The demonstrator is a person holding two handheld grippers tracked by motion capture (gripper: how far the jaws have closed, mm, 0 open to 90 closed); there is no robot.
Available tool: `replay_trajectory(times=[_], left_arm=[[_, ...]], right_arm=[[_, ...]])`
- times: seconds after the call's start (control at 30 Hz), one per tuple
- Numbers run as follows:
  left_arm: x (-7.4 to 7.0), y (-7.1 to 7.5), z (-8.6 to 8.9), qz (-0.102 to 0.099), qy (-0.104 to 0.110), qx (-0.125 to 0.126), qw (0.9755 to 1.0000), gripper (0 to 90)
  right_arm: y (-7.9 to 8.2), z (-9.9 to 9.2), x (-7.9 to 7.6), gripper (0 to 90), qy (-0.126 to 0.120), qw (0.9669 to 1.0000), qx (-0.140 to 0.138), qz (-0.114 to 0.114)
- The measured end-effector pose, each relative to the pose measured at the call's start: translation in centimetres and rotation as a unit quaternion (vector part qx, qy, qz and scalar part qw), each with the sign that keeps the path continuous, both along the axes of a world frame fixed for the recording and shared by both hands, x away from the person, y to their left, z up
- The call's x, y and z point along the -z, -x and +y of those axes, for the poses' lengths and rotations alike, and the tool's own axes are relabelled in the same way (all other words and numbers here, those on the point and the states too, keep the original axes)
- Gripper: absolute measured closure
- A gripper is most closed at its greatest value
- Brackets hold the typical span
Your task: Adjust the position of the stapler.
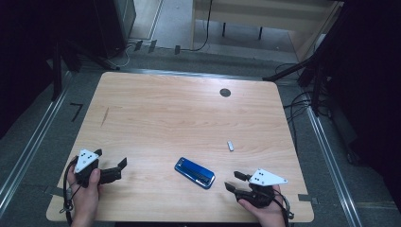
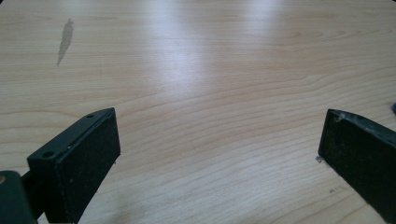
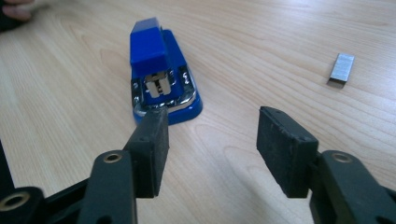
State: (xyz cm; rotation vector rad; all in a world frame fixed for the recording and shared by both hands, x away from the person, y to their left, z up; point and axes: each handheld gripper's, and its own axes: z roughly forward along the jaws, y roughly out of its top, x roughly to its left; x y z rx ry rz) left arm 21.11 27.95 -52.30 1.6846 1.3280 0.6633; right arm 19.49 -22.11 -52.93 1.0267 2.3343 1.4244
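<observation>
Blue stapler [image 1: 194, 172] lies flat on the near part of the wooden table [image 1: 179, 113], between the two grippers and closer to the right one. In the right gripper view the stapler [image 3: 161, 70] shows its front end, where a metal mouth is visible, though the small parts inside it are too fine to make out; the gripper's left jaw covers its nearest corner. A small grey strip of staples [image 1: 230, 145] rests apart from it, farther back and to the right, and shows again in the right gripper view [image 3: 342, 68].

The left gripper [image 1: 113, 169] sits near the table's front left corner, held by a hand [image 1: 85, 194] cut off by the bottom edge; its jaws stand wide apart over bare wood, and a sliver of blue at the far right edge of its view is too slight to identify. The right gripper [image 1: 234, 180] rests near the front right, jaws moderately apart and holding nothing.

The tabletop is pale wood with a dark smear [image 1: 104, 117] toward the left and a round dark grommet [image 1: 225, 92] near the back. Grey floor, cables and dim, dark furniture surround it.
</observation>
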Motion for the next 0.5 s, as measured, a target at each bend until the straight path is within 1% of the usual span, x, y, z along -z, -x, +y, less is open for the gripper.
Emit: replay_trajectory(times=[0.07,0.1,0.2,0.23,0.33,0.37,0.43,0.5], left_arm=[[-0.1,0.1,-0.5,-0.001,-0.007,0.007,0.9999,0.0],[-0.2,0.1,-0.8,-0.002,-0.009,0.007,0.9999,0.0],[-0.4,0.1,-1.5,-0.003,-0.015,0.016,0.9998,0.0],[-0.4,0.0,-1.6,-0.005,-0.014,0.02,0.9997,0.0],[-0.3,-0.2,-1.6,-0.001,-0.018,0.033,0.9993,0.0],[-0.3,-0.2,-1.5,0.002,-0.017,0.035,0.9993,0.0],[-0.2,-0.1,-1.3,0.004,-0.01,0.038,0.9992,0.0],[-0.4,0.1,-1.3,0.001,-0.005,0.042,0.9991,0.0]], right_arm=[[-0.3,-0.4,0.2,50.6,-0.015,0.9999,0.004,0.0],[-0.4,-0.4,0.3,52.1,-0.019,0.9998,0.005,0.001],[-0.7,-0.5,0.9,56.8,-0.019,0.9998,0.006,0.01],[-0.8,-0.4,1.2,57.9,-0.016,0.9998,0.005,0.013],[-0.9,0.1,1.7,59.1,-0.015,0.9996,-0.005,0.022],[-1.0,0.3,1.7,58.9,-0.015,0.9997,-0.007,0.02],[-0.9,0.6,1.7,57.9,-0.026,0.9995,-0.01,0.013],[-0.8,0.8,1.7,57.5,-0.028,0.9995,-0.013,0.009]])
